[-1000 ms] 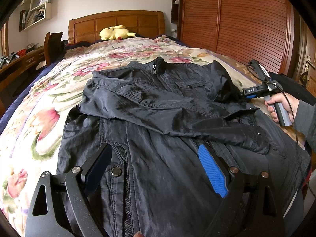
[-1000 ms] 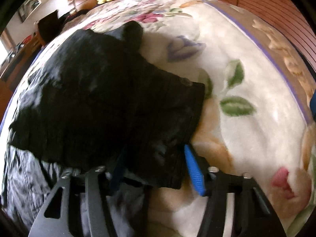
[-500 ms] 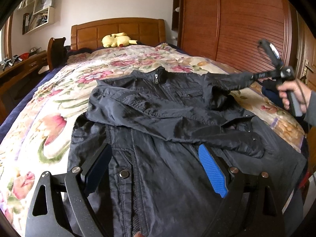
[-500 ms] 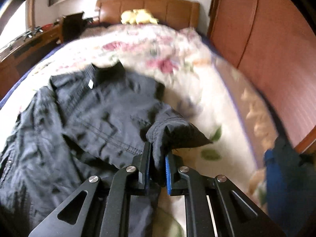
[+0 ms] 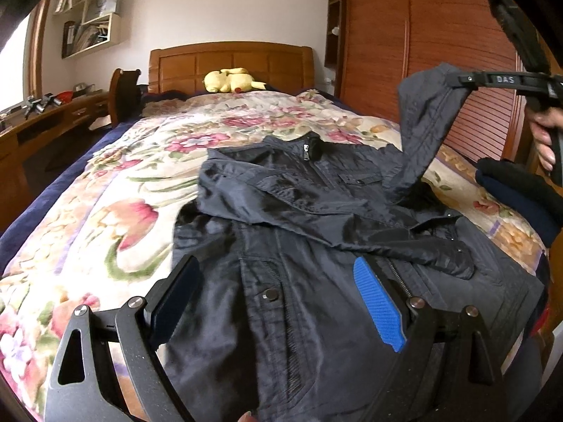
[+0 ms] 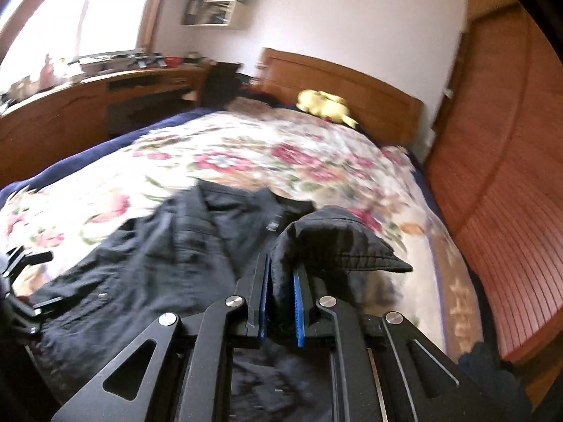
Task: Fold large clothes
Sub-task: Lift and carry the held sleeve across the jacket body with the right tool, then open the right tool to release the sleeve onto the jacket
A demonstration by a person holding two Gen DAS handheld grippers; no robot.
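The sleeve (image 5: 427, 119) has been lifted clear of the jacket (image 5: 316, 246) by the right gripper (image 6: 279, 302), fingers clamped on it; the left gripper (image 5: 281, 302) is held wide above the hem, so a fold-over looks next.

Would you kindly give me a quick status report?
Right hand-held gripper shut on jacket sleeve, lifted. Left hand-held gripper open above jacket. Nothing in the way.

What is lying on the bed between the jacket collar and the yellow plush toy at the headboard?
Only bare floral bedspread lies between the collar and the yellow plush toy. The left wrist view shows this clearly; the blurred right wrist view agrees.
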